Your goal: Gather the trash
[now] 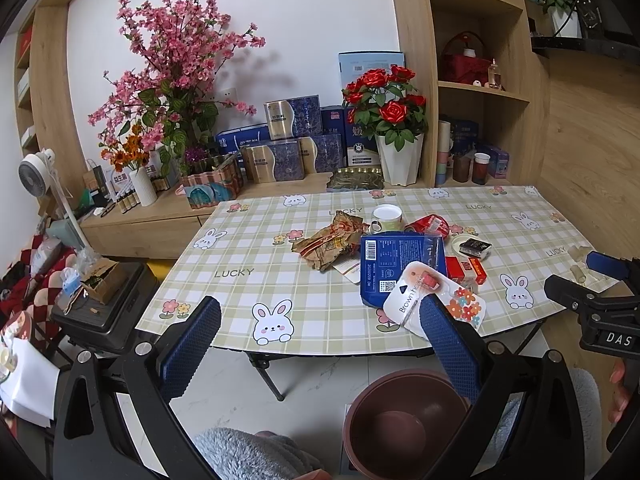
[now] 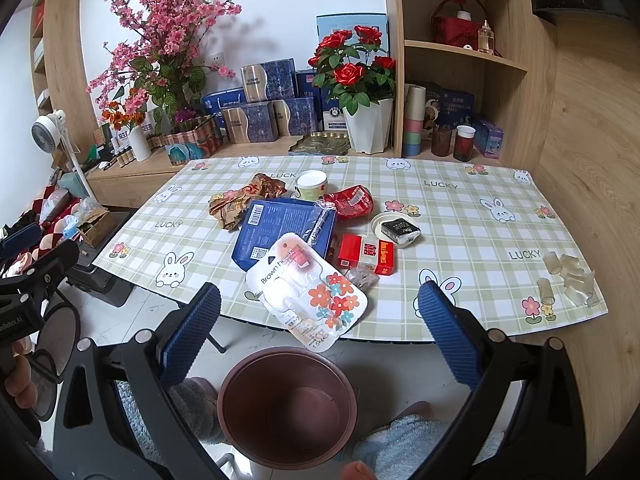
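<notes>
Trash lies mid-table: a white "Brown hook" blister pack [image 2: 308, 292] overhanging the front edge, a blue flat packet [image 2: 284, 228], a crumpled brown wrapper [image 2: 240, 200], a red crumpled wrapper [image 2: 352, 200], a red cigarette box [image 2: 366, 254], a paper cup [image 2: 312, 184] and a white lid with a black packet [image 2: 398, 229]. A brown bin [image 2: 286, 404] stands on the floor below the table edge. My right gripper [image 2: 320, 328] is open and empty, short of the table. My left gripper [image 1: 320, 340] is open and empty; the blister pack [image 1: 432, 300] is by its right finger.
The table [image 2: 480, 216] has a checked bunny cloth. Clear plastic pieces [image 2: 568, 276] lie at its right front corner. Behind are flower pots, blue boxes and shelves. A black case [image 1: 104, 308] and a fan [image 1: 36, 172] stand to the left.
</notes>
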`<state>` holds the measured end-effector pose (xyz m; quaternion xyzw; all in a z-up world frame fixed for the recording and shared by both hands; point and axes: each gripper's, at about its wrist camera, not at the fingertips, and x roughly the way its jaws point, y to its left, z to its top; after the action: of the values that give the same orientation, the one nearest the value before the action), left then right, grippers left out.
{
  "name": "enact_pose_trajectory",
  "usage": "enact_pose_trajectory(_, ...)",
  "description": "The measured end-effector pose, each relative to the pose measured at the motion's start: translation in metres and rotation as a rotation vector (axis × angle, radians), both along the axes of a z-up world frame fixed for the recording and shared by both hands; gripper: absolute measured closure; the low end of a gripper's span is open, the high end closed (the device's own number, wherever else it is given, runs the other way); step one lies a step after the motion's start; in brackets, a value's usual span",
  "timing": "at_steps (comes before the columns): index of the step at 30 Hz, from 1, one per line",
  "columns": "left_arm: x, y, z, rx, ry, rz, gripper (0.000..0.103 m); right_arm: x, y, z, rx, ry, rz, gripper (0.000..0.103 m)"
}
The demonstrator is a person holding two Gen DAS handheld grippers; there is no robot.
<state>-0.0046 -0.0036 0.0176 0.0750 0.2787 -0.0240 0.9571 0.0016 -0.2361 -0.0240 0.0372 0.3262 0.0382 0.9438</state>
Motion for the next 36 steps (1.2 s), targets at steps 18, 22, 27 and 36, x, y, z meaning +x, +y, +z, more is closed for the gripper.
enact_pose_trajectory(18, -0.002, 0.002, -0.002, -0.006, 0.001, -0.001, 0.006, 0.000, 0.000, 0.000, 0.000, -0.001, 0.001, 0.006)
enact_pose_trajectory(22, -0.001, 0.003, -0.003, -0.005, 0.000, -0.002, 0.006, -0.001, 0.000, 0.000, 0.001, -0.001, 0.001, 0.006)
enact_pose_trajectory(27, 0.002, 0.009, -0.010, -0.025, 0.011, -0.001, 0.006, 0.000, -0.001, 0.000, 0.010, 0.002, 0.007, 0.006)
enact_pose_trajectory(36, 0.020, 0.029, -0.034, -0.190, 0.063, -0.032, 0.006, 0.013, 0.003, -0.024, 0.004, -0.004, 0.064, 0.006)
